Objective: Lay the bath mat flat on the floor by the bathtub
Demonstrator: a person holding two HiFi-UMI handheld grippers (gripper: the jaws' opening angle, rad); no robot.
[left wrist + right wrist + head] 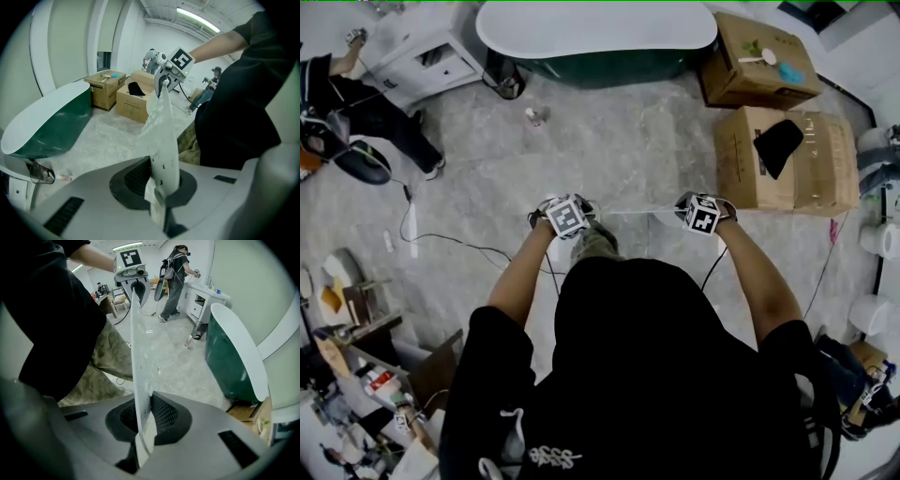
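Observation:
The bath mat (pixel 165 150) is a thin, translucent white sheet stretched between my two grippers, hanging edge-on above the grey floor. My left gripper (pixel 159 199) is shut on one end of it. My right gripper (pixel 142 439) is shut on the other end of the mat (pixel 139 362). In the head view the left gripper (pixel 567 219) and right gripper (pixel 701 216) are level in front of the person's body, with the mat's top edge (pixel 628 211) a thin line between them. The white-rimmed green bathtub (pixel 598 39) stands further ahead, also shown as the bathtub (pixel 233 357).
Two cardboard boxes (pixel 759 61) (pixel 792 161) stand right of the tub, one with a black cloth on it. A small bottle (pixel 532 116) and a cable (pixel 441 239) lie on the floor. A white cabinet (pixel 422 52) and another person (pixel 370 117) are at the left.

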